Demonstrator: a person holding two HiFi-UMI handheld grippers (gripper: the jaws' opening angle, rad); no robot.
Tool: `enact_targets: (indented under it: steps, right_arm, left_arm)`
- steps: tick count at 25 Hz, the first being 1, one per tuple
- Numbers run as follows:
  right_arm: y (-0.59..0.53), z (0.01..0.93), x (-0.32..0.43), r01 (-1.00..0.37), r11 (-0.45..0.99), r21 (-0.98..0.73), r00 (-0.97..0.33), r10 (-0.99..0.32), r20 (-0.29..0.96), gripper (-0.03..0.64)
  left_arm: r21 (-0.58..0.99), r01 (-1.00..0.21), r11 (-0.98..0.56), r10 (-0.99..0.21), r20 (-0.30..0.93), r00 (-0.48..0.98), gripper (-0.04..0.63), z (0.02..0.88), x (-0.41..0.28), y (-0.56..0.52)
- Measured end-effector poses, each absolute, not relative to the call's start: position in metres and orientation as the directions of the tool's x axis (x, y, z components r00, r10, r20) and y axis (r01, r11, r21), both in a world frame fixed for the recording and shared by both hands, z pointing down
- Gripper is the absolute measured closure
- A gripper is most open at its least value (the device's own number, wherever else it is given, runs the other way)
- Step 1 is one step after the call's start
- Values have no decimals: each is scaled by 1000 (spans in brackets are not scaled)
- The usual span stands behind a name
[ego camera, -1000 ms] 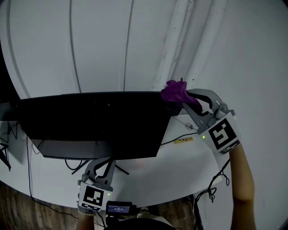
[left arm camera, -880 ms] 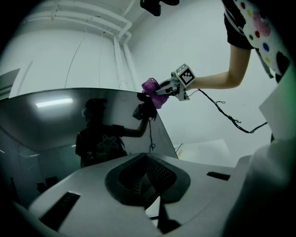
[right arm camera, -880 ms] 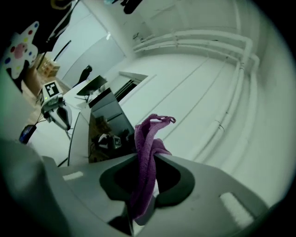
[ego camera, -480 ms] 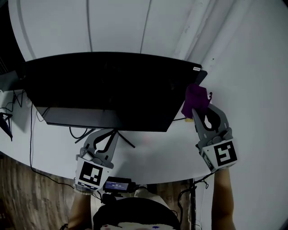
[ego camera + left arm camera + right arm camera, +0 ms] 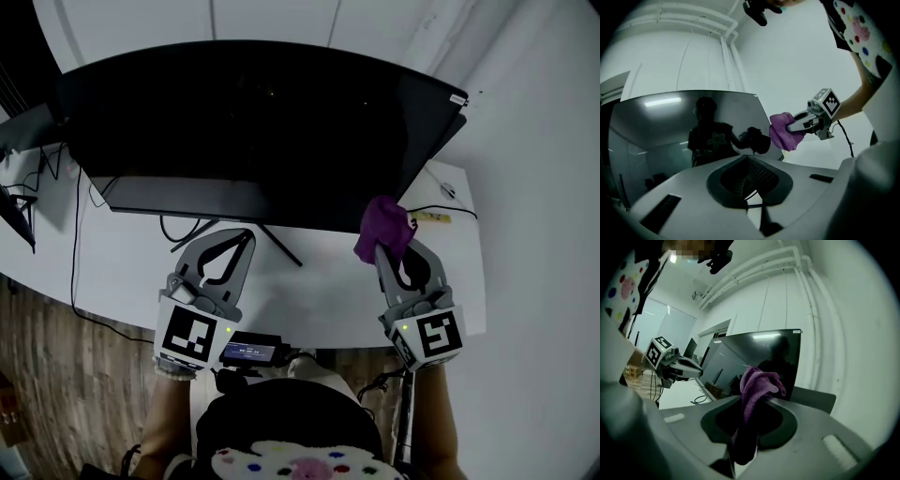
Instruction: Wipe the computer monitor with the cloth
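The black monitor point(image 5: 262, 131) stands on the white table point(image 5: 122, 262), with its dark screen point(image 5: 684, 136) reflecting the person. My right gripper point(image 5: 382, 247) is shut on a bunched purple cloth point(image 5: 383, 228), which sits by the screen's lower right corner; I cannot tell whether it touches the screen. In the right gripper view the cloth point(image 5: 757, 385) sticks up from between the jaws in front of the monitor point(image 5: 764, 355). My left gripper point(image 5: 242, 238) is shut and holds nothing, low in front of the monitor's stand. The left gripper view shows the cloth point(image 5: 783, 133) and the right gripper point(image 5: 811, 121).
The stand's thin legs point(image 5: 281, 246) and black cables point(image 5: 178, 230) lie under the monitor. A mouse point(image 5: 449, 190) and a yellow label point(image 5: 433, 217) lie at the right. Another dark screen point(image 5: 21, 131) is at far left. White pipes point(image 5: 811, 296) run up the wall. Wooden floor point(image 5: 56, 375) shows below the table's edge.
My right gripper has carried the cloth down from the monitor's top right corner to its lower right corner. The left gripper has kept low by the stand. The head view has tilted.
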State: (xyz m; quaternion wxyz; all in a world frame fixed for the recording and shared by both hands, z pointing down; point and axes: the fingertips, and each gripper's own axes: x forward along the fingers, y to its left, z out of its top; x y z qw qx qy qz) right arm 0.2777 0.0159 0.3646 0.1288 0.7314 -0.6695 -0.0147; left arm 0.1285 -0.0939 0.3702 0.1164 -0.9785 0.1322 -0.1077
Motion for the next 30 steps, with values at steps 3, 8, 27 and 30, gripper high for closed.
enact_targets:
  steps: [3,8,27,30]
  right_arm:
    - [15,382,263,-987,-53,151,79,-982,173,538]
    - [12,398,241,-993,-6,121,30,-980,199,538]
    - [5,407,234,-993,-4,120,28,-979,201,538]
    - [6,406,234,-993,-12,116,35,-979,199,538]
  left_arm:
    - [-259,-235,-937,-287,185,940,591,373,122,-94]
    - [-253,-232,-939,-287,208,935,591,382,112,-89]
    - [-248,-227,-942,-283,220,933,591,391,115,-86]
    - [-251,-222,-942,-279,222,934,591,391,115,-86]
